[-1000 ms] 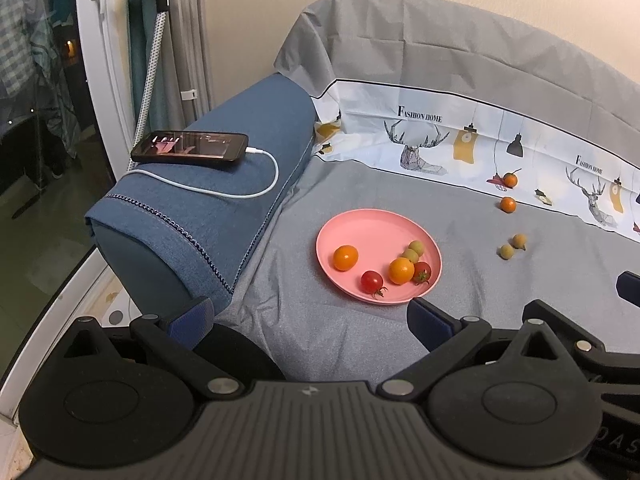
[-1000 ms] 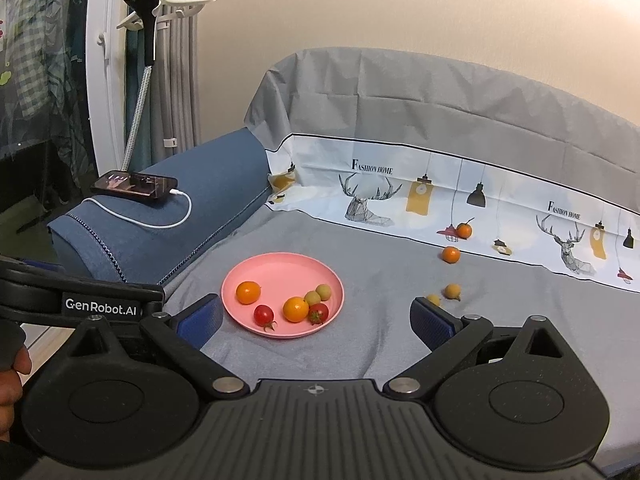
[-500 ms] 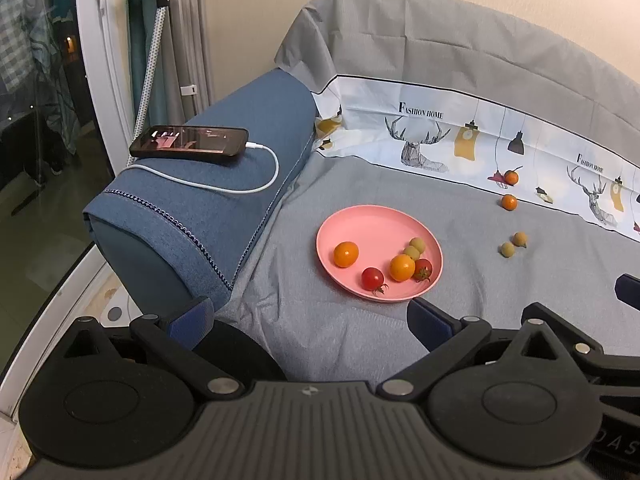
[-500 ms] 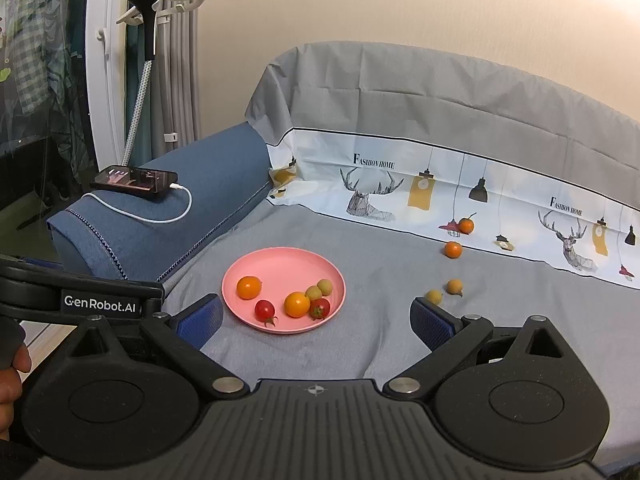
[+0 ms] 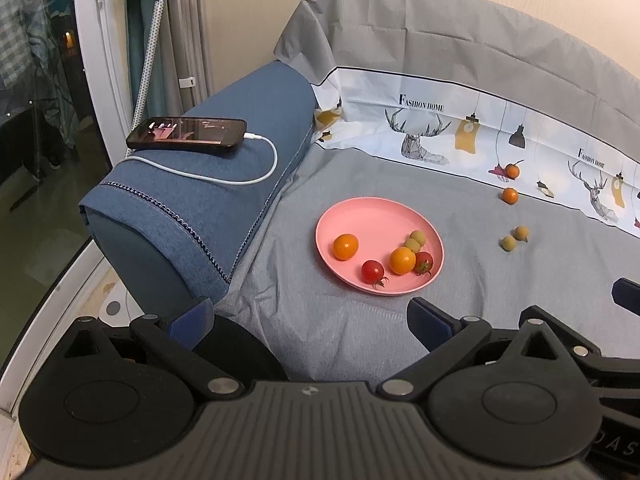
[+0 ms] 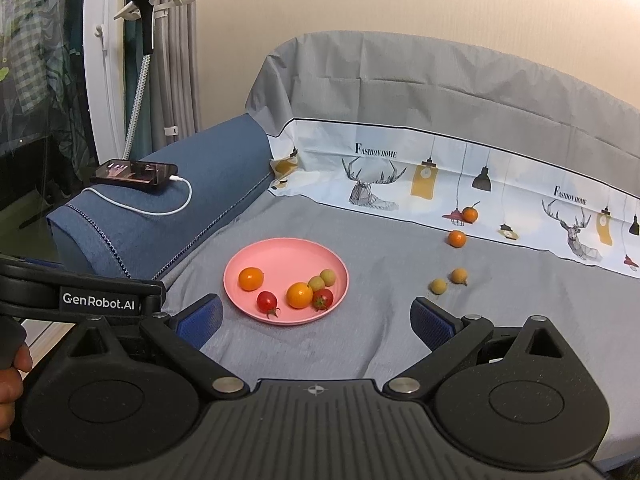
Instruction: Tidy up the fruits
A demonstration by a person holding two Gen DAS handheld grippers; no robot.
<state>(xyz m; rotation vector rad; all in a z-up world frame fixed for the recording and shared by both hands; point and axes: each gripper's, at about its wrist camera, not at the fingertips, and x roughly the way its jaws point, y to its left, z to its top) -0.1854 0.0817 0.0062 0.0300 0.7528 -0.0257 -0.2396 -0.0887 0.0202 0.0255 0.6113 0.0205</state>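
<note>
On my feeds the room looks evenly lit by warm, soft indoor light, with only faint shadows under the fruit on the pink plate and darkness beyond the glass door at left. Both fisheye views bend hard at the edges, curving the door frame and the sofa back, and the corners go black. Focus is sharp across the scene, with slight glare on the phone screen.

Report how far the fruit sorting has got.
Done: six small fruits sit on the round pink plate. In hand: nothing; left gripper and right gripper are open and empty. Left: four loose fruits, two orange, two yellowish, on the grey sofa cover.
</note>
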